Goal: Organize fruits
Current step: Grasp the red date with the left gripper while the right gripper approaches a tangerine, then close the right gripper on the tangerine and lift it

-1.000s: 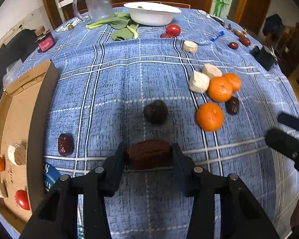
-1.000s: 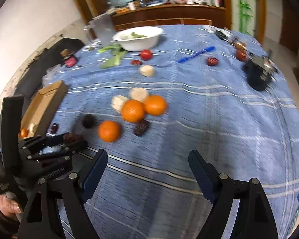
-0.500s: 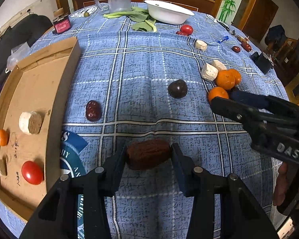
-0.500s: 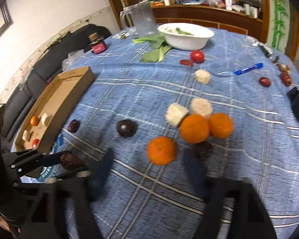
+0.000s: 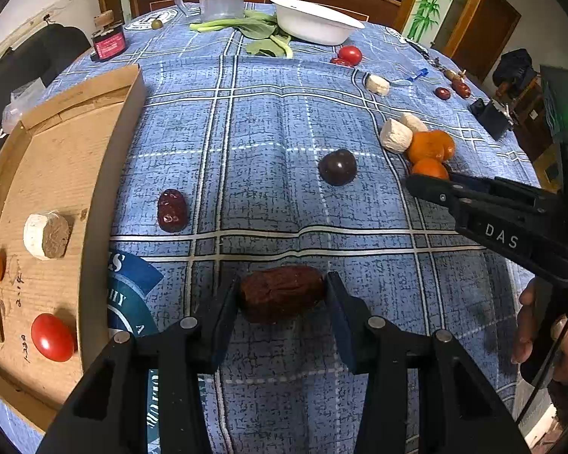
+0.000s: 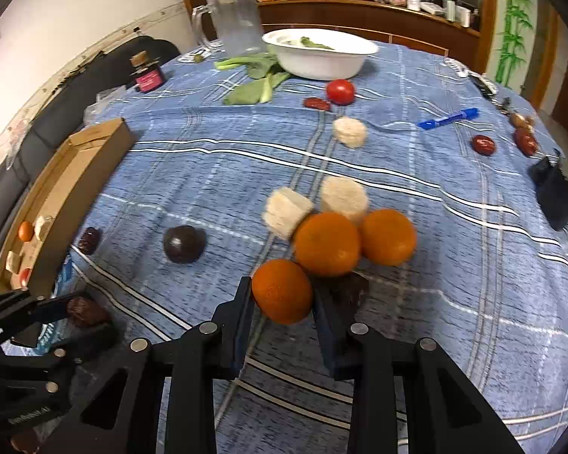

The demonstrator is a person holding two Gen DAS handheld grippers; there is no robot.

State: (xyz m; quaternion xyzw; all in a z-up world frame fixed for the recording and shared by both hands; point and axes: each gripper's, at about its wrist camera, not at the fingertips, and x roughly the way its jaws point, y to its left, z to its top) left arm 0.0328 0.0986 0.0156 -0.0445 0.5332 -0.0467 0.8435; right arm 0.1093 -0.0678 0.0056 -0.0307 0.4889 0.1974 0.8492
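Clamping a brown date (image 5: 282, 293), left gripper (image 5: 282, 295); right gripper (image 6: 283, 295) straddles an orange (image 6: 282, 290).

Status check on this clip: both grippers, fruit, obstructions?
Left gripper shut on brown date. Right gripper closed around near orange. Cardboard tray to left, path unobstructed.

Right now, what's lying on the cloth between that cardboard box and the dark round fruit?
One wrinkled red date lies there, nearer the cardboard box than the dark round fruit; otherwise only tablecloth. The left wrist view shows this best.
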